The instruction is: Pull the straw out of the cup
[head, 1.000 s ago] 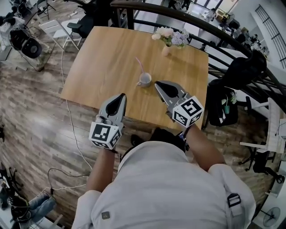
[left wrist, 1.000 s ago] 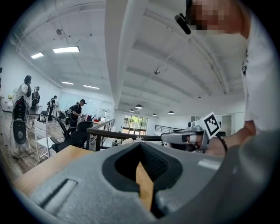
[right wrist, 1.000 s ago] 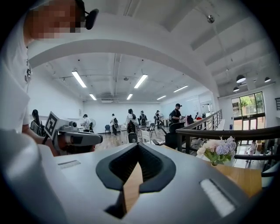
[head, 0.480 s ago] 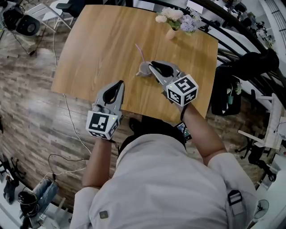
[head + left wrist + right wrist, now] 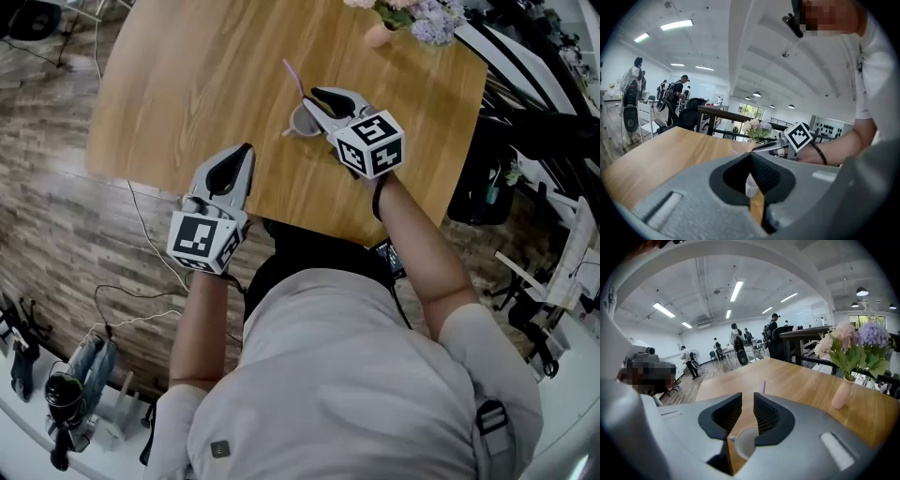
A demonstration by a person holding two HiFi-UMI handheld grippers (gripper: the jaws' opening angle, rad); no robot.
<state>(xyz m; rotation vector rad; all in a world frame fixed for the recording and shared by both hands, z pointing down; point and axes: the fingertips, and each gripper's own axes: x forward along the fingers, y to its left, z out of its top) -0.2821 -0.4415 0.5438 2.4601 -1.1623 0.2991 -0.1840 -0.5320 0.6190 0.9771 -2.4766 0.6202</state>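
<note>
A pale cup (image 5: 298, 122) stands on the wooden table (image 5: 206, 75) with a pink straw (image 5: 293, 80) leaning out to the far left. My right gripper (image 5: 319, 94) hovers just over the cup's right rim. In the right gripper view its jaws stand a narrow gap apart (image 5: 747, 401) with nothing between them; the cup (image 5: 744, 442) shows below and the straw tip (image 5: 763, 387) just beyond. My left gripper (image 5: 247, 150) hangs over the table's near edge, left of the cup, shut and empty (image 5: 751, 159); the cup (image 5: 751, 186) peeks past its tips.
A pink vase of flowers (image 5: 380, 36) stands at the table's far right, also in the right gripper view (image 5: 841, 392). A black bag (image 5: 487, 178) hangs right of the table. Cables (image 5: 141, 309) lie on the wood floor at left.
My right gripper has moved forward from beside the cup to over its rim. The left gripper has kept its place near the table's edge. The head camera has come closer over the table.
</note>
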